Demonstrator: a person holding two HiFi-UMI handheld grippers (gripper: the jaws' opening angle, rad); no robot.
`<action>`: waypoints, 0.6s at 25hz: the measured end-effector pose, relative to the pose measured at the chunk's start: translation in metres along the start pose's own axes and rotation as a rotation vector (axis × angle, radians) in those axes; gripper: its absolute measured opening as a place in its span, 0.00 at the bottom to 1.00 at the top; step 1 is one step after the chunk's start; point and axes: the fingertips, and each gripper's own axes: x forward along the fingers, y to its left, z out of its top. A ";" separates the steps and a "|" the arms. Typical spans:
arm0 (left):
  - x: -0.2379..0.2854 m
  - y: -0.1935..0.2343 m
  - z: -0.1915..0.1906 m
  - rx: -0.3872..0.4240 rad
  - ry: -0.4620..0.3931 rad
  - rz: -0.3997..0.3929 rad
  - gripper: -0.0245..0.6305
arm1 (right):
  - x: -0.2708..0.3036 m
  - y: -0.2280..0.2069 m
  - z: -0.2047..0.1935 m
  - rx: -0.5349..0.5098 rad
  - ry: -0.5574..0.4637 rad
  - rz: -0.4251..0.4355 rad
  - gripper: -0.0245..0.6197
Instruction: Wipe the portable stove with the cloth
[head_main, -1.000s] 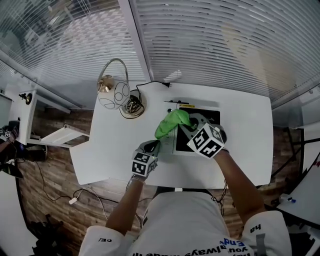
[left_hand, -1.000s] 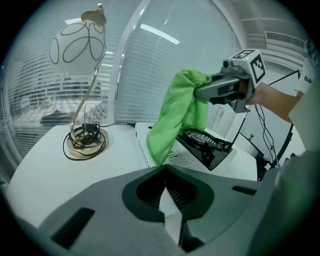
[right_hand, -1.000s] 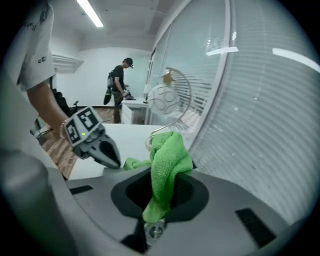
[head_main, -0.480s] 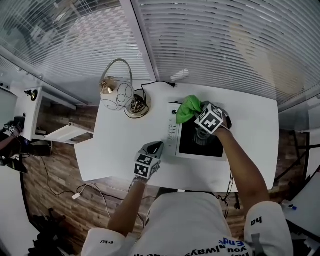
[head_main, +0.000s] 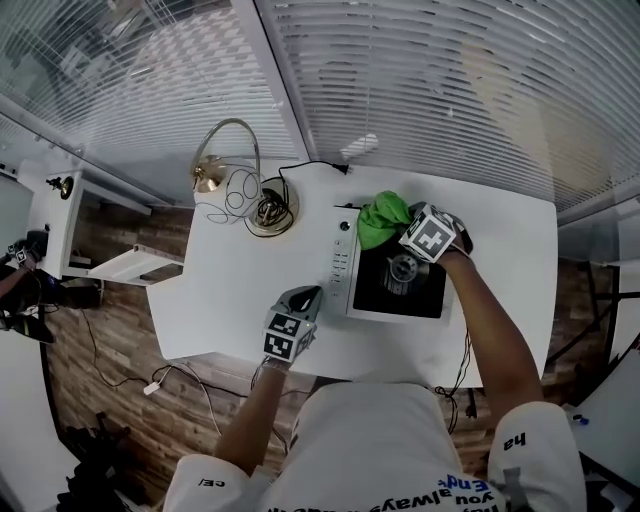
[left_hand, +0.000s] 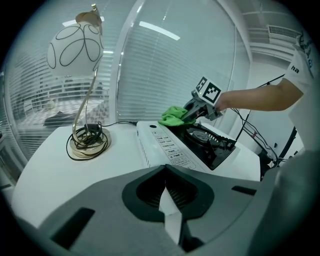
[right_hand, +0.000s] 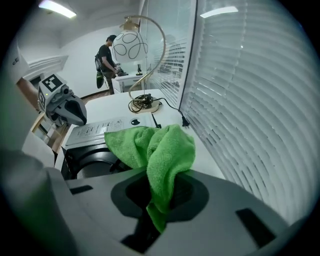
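Pinching the cloth (head_main: 383, 218) in its jaws, the right gripper (head_main: 408, 228) is holding it at the far-left corner of the stove (head_main: 342, 265); the left gripper (left_hand: 167, 197), jaws together and empty, isn't bracing the stove, which may slide.

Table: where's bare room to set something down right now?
Widest bare patch of the table: left of the stove, between the lamp base and the left gripper. A narrower strip runs right of the stove to the table edge. Crowded: the back-left corner with lamp and coiled cable, and the stove's back edge, where the right gripper holds the cloth.
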 end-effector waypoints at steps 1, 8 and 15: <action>0.000 0.000 -0.001 -0.003 0.002 0.001 0.05 | -0.002 -0.002 -0.005 0.007 0.003 0.003 0.10; 0.001 0.000 -0.001 -0.008 0.012 -0.003 0.05 | -0.015 -0.019 -0.034 0.046 0.034 0.007 0.10; -0.001 -0.001 -0.001 -0.002 0.021 -0.003 0.05 | -0.027 -0.038 -0.064 0.085 0.066 -0.028 0.10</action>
